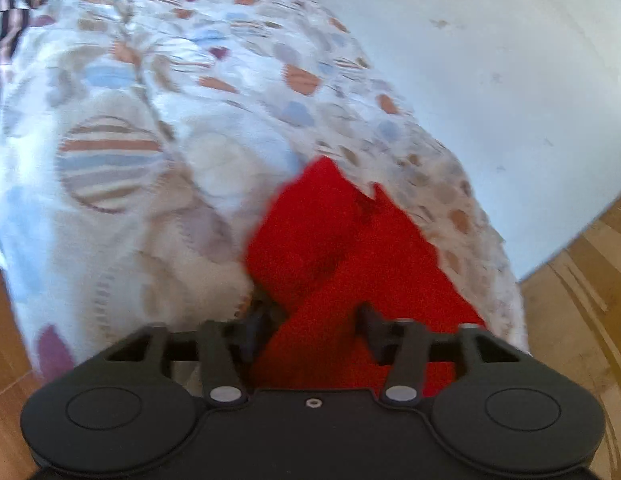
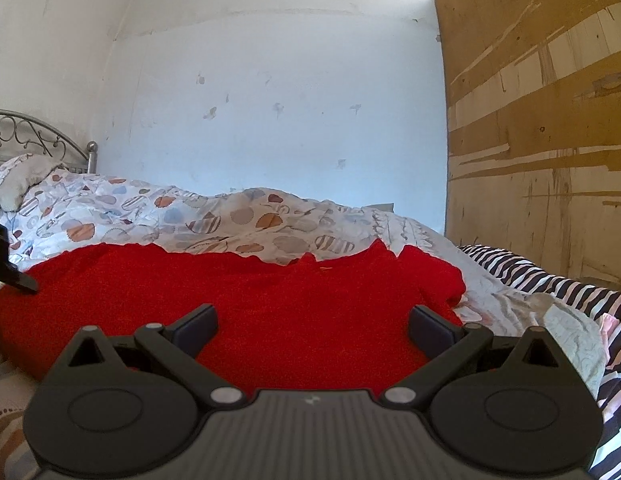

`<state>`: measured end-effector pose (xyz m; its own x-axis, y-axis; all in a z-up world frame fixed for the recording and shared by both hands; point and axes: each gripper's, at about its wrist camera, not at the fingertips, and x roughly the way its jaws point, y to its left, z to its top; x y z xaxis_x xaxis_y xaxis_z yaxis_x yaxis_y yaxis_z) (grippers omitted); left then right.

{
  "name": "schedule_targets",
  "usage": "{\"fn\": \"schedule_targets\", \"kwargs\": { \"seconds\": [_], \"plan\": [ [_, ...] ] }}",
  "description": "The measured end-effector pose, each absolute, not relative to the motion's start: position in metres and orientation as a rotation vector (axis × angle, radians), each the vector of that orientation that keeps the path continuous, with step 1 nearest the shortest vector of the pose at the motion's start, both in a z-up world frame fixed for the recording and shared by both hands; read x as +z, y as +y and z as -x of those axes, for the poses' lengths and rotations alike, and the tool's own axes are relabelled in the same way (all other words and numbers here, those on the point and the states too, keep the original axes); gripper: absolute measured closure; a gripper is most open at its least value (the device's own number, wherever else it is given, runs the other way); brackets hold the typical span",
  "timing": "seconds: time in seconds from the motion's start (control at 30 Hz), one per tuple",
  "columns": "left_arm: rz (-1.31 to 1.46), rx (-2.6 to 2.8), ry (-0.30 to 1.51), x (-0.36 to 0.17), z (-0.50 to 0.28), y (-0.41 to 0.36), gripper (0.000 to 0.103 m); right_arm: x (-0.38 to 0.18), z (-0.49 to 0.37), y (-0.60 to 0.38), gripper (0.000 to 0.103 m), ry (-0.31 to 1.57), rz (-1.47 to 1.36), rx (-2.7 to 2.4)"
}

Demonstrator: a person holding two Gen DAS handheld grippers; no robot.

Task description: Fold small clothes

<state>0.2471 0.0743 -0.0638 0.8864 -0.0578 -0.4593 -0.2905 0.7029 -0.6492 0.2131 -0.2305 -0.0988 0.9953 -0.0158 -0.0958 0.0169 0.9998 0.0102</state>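
A red knitted garment lies spread on a bed with a patterned quilt. My right gripper is open, low over the garment's near edge, with nothing between its fingers. In the left wrist view a fold of the same red garment runs between the fingers of my left gripper, which is shut on it and holds it above the quilt. The left gripper's finger shows at the far left of the right wrist view, by the garment's left end.
A striped cloth and a pale crumpled cloth lie right of the garment. A metal headboard and pillow stand at the far left. A white wall is behind; a cardboard panel stands at right.
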Motion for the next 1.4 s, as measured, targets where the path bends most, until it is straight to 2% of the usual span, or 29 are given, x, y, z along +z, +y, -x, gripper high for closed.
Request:
{"fn": "schedule_targets", "kwargs": {
  "seconds": [0.03, 0.07, 0.1, 0.17, 0.2, 0.37, 0.5, 0.67, 0.73, 0.77, 0.8, 0.93, 0.97, 1.0, 1.1, 1.4],
  "plan": [
    [0.785, 0.137, 0.467, -0.064, -0.245, 0.079, 0.041, -0.099, -0.212, -0.23, 0.0, 0.095, -0.012, -0.017],
    [0.781, 0.123, 0.456, -0.063, -0.242, 0.084, 0.033, -0.099, -0.211, -0.23, 0.0, 0.095, -0.014, -0.017],
    [0.778, 0.108, 0.441, -0.062, -0.24, 0.089, 0.02, -0.099, -0.212, -0.23, 0.0, 0.096, -0.016, -0.018],
    [0.754, 0.084, 0.393, -0.058, -0.239, 0.098, 0.005, -0.1, -0.212, -0.23, 0.0, 0.096, -0.018, -0.02],
    [0.722, 0.078, 0.377, -0.056, -0.242, 0.1, 0.002, -0.1, -0.212, -0.23, 0.0, 0.096, -0.017, -0.022],
    [0.582, -0.063, 0.395, -0.063, -0.293, 0.122, 0.001, -0.102, -0.212, -0.228, 0.0, 0.097, -0.004, -0.024],
    [0.669, -0.19, 0.46, -0.074, -0.323, 0.142, 0.003, -0.103, -0.213, -0.226, 0.0, 0.097, 0.013, -0.027],
    [0.705, -0.354, 0.453, -0.071, -0.328, 0.149, 0.006, -0.103, -0.214, -0.225, 0.0, 0.097, 0.018, -0.029],
    [0.681, -0.352, 0.491, -0.071, -0.332, 0.146, 0.01, -0.104, -0.214, -0.225, 0.0, 0.097, 0.02, -0.029],
    [0.663, -0.34, 0.515, -0.071, -0.334, 0.144, 0.016, -0.104, -0.214, -0.226, 0.0, 0.097, 0.021, -0.029],
    [0.646, -0.321, 0.536, -0.071, -0.336, 0.142, 0.027, -0.104, -0.214, -0.226, 0.0, 0.097, 0.021, -0.029],
    [0.643, -0.268, 0.571, -0.065, -0.341, 0.14, 0.053, -0.104, -0.214, -0.225, 0.0, 0.096, 0.021, -0.029],
    [0.649, -0.267, 0.575, -0.063, -0.339, 0.141, 0.068, -0.104, -0.214, -0.225, 0.0, 0.096, 0.02, -0.028],
    [0.658, -0.271, 0.581, -0.061, -0.34, 0.141, 0.075, -0.104, -0.214, -0.225, 0.0, 0.096, 0.02, -0.029],
    [0.641, -0.22, 0.591, -0.046, -0.338, 0.134, 0.082, -0.104, -0.214, -0.225, 0.0, 0.094, 0.015, -0.026],
    [0.532, -0.19, 0.579, 0.026, -0.334, 0.079, 0.091, -0.098, -0.207, -0.237, 0.0, 0.062, -0.053, -0.023]
  ]
}}
